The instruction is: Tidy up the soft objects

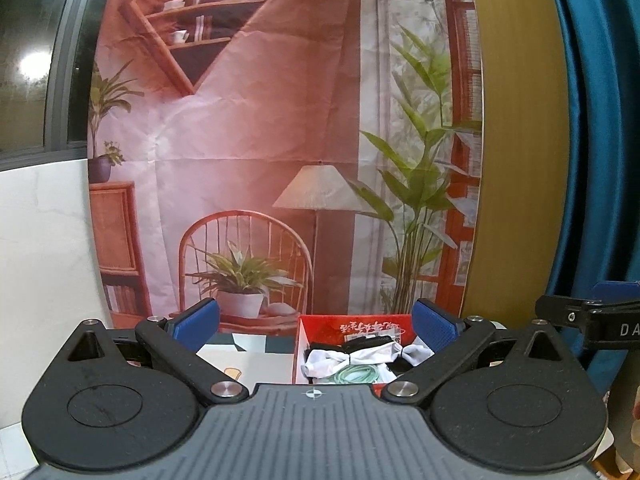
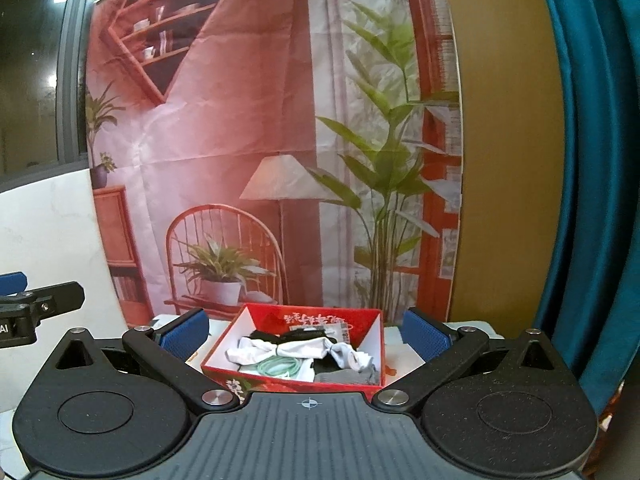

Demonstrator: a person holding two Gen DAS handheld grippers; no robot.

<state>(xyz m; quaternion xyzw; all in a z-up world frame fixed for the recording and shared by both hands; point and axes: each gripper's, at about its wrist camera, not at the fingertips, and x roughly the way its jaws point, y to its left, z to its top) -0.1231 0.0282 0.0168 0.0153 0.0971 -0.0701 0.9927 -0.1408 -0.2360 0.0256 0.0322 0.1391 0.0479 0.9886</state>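
Both claws are released, their blue ribbed pads spread wide with nothing between them. The left claw (image 1: 316, 322) sits low in its frame, looking over the worktop (image 1: 256, 364); the right claw (image 2: 304, 330) does the same from slightly further right, and each camera catches the other's black linkage at its frame edge.

The soft things lie in a shallow red cardboard box (image 2: 362, 322) with white inner walls and printed lettering, at lower centre of the right wrist view and lower centre-right of the left one. Inside is a loose heap: a white sock (image 2: 280, 350) bunched and cinched in its middle like a bow, a grey sock (image 2: 346, 376) at the lower right corner, black socks (image 2: 264, 336) toward the back, and a coil of pale green cord (image 2: 280, 367) resting near the front wall.

All of it looks light, limp and knitted, so it should give under the pads rather than slip. The white sock's pinched waist seems the surest place to grip, since the cloth is gathered thick there. The cord looks smoother and thinner, and its loops may snag neighbouring fabric or trail if lifted by one strand; pinching several loops together would be safer. The cardboard looks light enough to slide if dragged upon.

Behind hangs a creased printed backdrop (image 1: 248, 128).
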